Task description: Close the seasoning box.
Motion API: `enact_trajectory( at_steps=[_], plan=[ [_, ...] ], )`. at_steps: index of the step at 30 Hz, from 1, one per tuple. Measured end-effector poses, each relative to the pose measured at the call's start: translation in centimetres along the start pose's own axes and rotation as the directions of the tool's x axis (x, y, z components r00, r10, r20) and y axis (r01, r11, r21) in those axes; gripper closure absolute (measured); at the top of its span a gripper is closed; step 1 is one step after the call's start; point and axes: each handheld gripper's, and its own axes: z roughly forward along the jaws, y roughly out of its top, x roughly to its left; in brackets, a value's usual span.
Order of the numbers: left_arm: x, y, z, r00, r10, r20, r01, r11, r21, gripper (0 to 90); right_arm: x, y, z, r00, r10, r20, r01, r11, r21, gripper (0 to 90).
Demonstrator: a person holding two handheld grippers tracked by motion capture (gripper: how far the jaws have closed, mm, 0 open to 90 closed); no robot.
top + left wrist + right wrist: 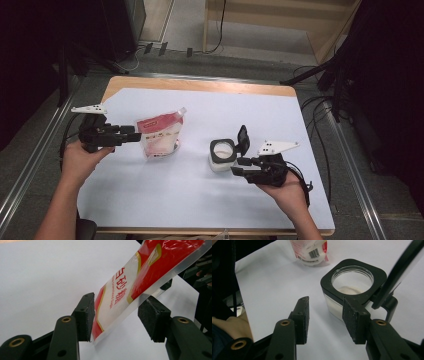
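Observation:
A red and white sugar pouch (160,132) stands on the white table sheet, left of centre. My left gripper (137,136) reaches it from the left. In the left gripper view the pouch (150,262) leans between the jaws of the left gripper (120,315); the left pad (86,315) is at its edge and the right pad stands off it. A small clear container (222,150) with a black top and a raised flip lid (243,139) holds white grains. My right gripper (237,166) sits just beside it, open; in its own view nothing lies between the jaws of the gripper (325,315), and the container (377,275) stands just beyond the right pad.
The white sheet (200,200) covers a wooden table whose bare edge (200,85) runs along the far side. Cables (320,110) lie on the floor to the right, and dark stands rise at both sides. A wooden frame (280,20) stands behind.

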Motion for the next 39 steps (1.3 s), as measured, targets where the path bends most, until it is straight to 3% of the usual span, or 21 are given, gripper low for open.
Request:
enact_trajectory(
  at_steps=[11, 14, 18, 23, 29, 33, 39],
  plan=[
    [0.3, -0.5, -1.1, 1.0, 0.001, -0.003, -0.001, 1.0, -0.009, 47.5, -1.7, -0.6, -1.9, 0.999, 0.042, 0.015, -0.042, 0.999, 0.005, 61.8],
    [0.7, -0.6, -1.4, 0.9998, -0.009, -0.017, 0.008, 0.9998, -0.017, 47.8, -2.5, -0.9, -2.4, 0.9965, 0.083, 0.013, -0.083, 0.997, 0.006, 65.6],
    [1.0, -0.8, -1.7, 0.9993, -0.02, -0.033, 0.018, 0.9993, -0.034, 47.8, -2.9, -1.0, -2.8, 0.996, 0.079, 0.042, -0.079, 0.997, 0.011, 72.3],
    [1.5, -0.9, -1.3, 0.9974, -0.032, -0.065, 0.031, 0.9991, -0.031, 45.5, -3.6, -0.8, -2.8, 0.9919, 0.119, 0.044, -0.119, 0.993, 0.001, 80.3],
    [1.7, -0.9, -0.8, 0.995, -0.056, -0.083, 0.055, 0.9983, -0.02, 45.1, -4.7, -0.5, -2.5, 0.9867, 0.144, 0.077, -0.143, 0.99, -0.016, 90.0],
    [1.4, -0.8, -0.4, 0.9907, -0.047, -0.128, 0.045, 0.9988, -0.018, 48.6, -5.2, -0.1, -2.3, 0.9829, 0.162, 0.087, -0.158, 0.986, -0.051, 90.0],
    [1.4, -0.8, -0.1, 0.9929, -0.038, -0.113, 0.036, 0.9992, -0.016, 48.8, -6.2, 0.5, -1.0, 0.9723, 0.224, 0.068, -0.216, 0.971, -0.104, 90.0]
  ],
)
